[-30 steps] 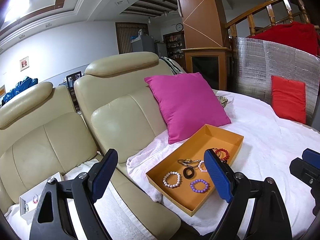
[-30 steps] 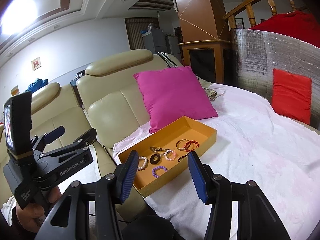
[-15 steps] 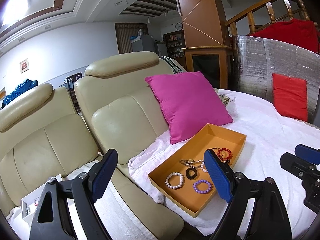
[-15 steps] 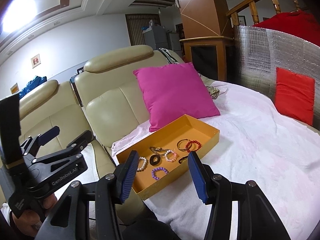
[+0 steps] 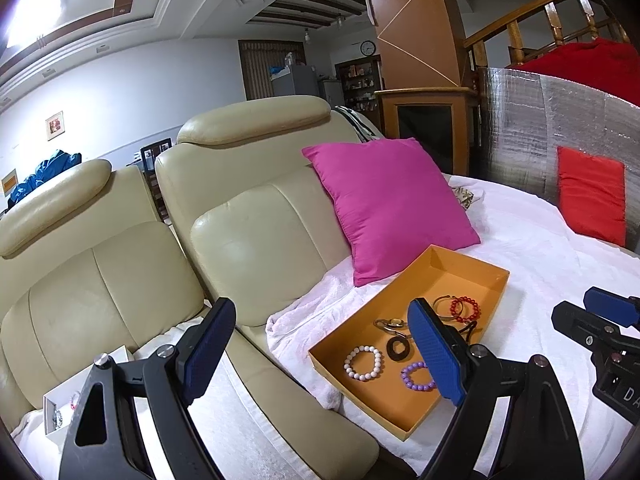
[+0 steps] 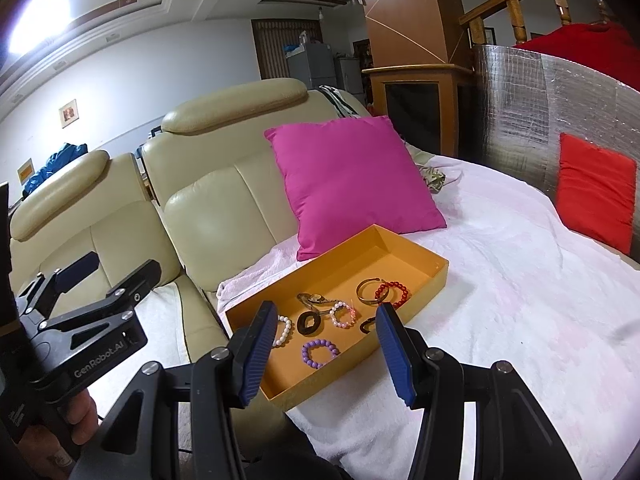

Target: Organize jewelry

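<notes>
In the orange tray [image 6: 434, 276], on the white-covered seat beside the pink cushion [image 6: 352, 180]: seven or so bracelets. Tray's long axis runs diagonally away. Right gripper [image 6: 326, 354], jaws wide apart and empty, sits nearest, purple bracelet [image 6: 318, 353] directly ahead; left gripper [image 5: 320, 356], likewise wide and empty, stands off leftward.

Each hand-held gripper is made of black frames with two flat blue pads. On the left hand-held gripper [image 5: 320, 354], small round silver screws are seen on the black arms, and a three-cornered hole is cut in the frame. The right hand-held gripper [image 6: 324, 350] is built the same way, with ridged blue pads [image 6: 394, 354]. White letters, "GenRobot.AI", are printed on the left one's side. Bare skin of the left hand [image 6: 78, 420] is seen below it.
</notes>
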Motion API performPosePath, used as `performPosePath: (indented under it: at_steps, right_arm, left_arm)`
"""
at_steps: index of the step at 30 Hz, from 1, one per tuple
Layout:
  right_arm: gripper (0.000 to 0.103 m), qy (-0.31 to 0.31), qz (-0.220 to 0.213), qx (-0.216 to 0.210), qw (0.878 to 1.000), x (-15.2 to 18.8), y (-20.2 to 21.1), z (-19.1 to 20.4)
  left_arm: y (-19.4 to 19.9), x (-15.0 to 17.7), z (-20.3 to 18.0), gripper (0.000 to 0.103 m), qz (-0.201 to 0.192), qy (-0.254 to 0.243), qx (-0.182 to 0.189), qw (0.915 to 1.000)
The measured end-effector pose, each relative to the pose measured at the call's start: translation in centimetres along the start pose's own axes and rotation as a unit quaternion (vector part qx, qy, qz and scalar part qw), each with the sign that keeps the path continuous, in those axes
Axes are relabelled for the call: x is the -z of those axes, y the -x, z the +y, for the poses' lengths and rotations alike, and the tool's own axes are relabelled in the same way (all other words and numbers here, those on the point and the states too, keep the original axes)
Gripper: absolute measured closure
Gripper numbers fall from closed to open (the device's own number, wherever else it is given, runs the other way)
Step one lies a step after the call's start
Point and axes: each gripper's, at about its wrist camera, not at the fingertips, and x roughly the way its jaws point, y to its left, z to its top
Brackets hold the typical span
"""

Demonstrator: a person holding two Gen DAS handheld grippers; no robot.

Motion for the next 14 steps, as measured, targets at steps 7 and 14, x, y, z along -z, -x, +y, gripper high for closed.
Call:
performPosePath:
  at_steps: [7,14]
  right_arm:
    - [0.048,-0.026,-0.017,0.016,0.999,0.6,0.5,-2.6]
    - [0.048,-0.108,-0.052,0.123,0.985,3.4,4.6,-13.2]
  left_arm:
    - [-0.5,-0.1,-2.4,0.015,-0.006,-0.026,0.006,0.9996]
    - [-1.1,-0.9,-12.9,0.015,-0.017,-0.097,0.154,0.9831]
